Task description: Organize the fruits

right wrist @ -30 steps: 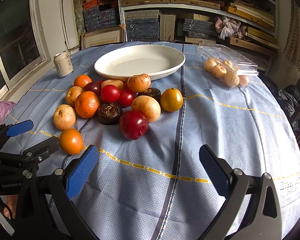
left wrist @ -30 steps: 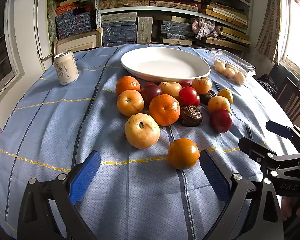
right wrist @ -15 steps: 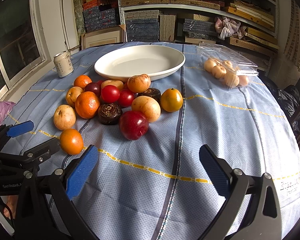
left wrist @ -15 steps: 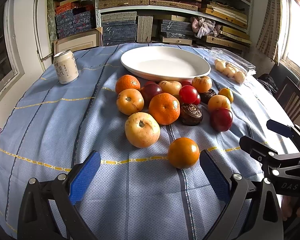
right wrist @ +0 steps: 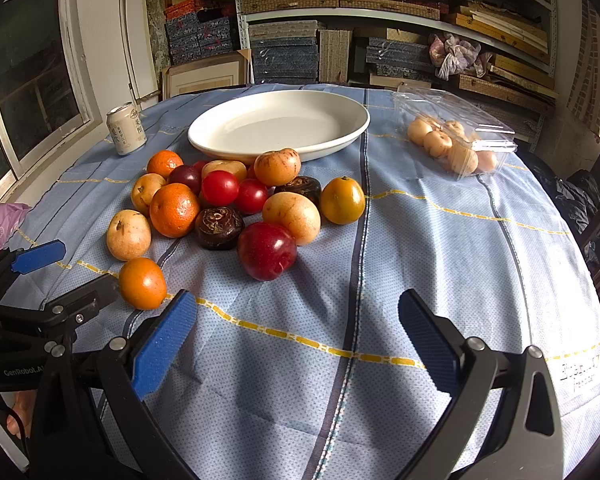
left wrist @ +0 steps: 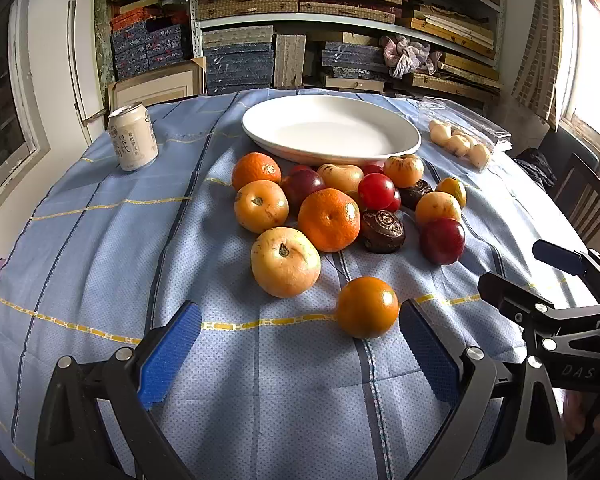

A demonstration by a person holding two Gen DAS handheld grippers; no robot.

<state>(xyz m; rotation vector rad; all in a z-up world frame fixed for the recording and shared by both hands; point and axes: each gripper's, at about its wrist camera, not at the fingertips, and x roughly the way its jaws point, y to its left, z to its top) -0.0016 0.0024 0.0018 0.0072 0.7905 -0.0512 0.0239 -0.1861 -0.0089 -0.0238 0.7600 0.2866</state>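
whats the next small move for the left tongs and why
Probably ease the left tongs forward and slightly right so the lone orange fruit sits between the open blue pads. It lies nearest, apart from the pile, and the white plate holds nothing yet.

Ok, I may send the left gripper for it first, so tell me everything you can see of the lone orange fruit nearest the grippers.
The lone orange fruit is round, smooth and glossy, deep orange, darker towards its right side. It sits on the blue tablecloth by a yellow stripe, apart from the pile, touching no other fruit. It lies just ahead of the open left gripper, close to its right finger.
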